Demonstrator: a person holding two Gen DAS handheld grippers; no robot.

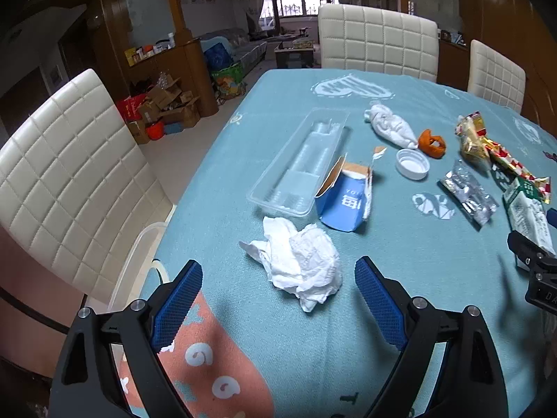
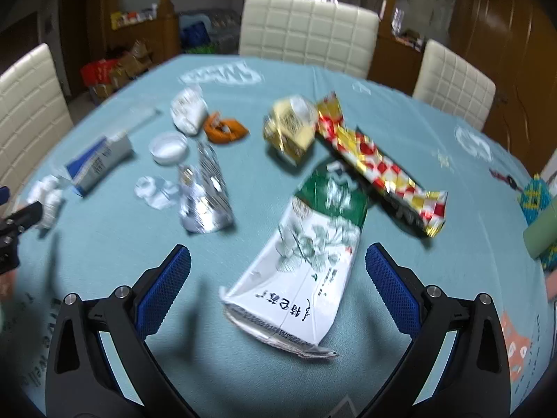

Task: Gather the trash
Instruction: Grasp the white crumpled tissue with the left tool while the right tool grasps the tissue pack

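Note:
Trash lies scattered on a blue tablecloth (image 1: 400, 261). In the left wrist view my left gripper (image 1: 278, 278) is open, its fingers on either side of a crumpled white tissue (image 1: 303, 261). Beyond it lie a torn blue carton (image 1: 343, 202) and a clear plastic tray (image 1: 299, 163). In the right wrist view my right gripper (image 2: 278, 264) is open around the near end of a flattened green-and-white carton (image 2: 306, 264). A silver foil wrapper (image 2: 205, 191), a red-and-gold wrapper (image 2: 379, 170), a gold packet (image 2: 290, 130), a white lid (image 2: 169, 148) and orange peel (image 2: 224, 129) lie farther off.
White padded chairs (image 1: 377, 40) stand around the table, one close at the left (image 1: 66, 188). A clear bin rim (image 1: 139, 261) shows beside the table's left edge. A green cylinder (image 2: 541, 237) lies at the right edge. Boxes (image 1: 163, 108) clutter the floor beyond.

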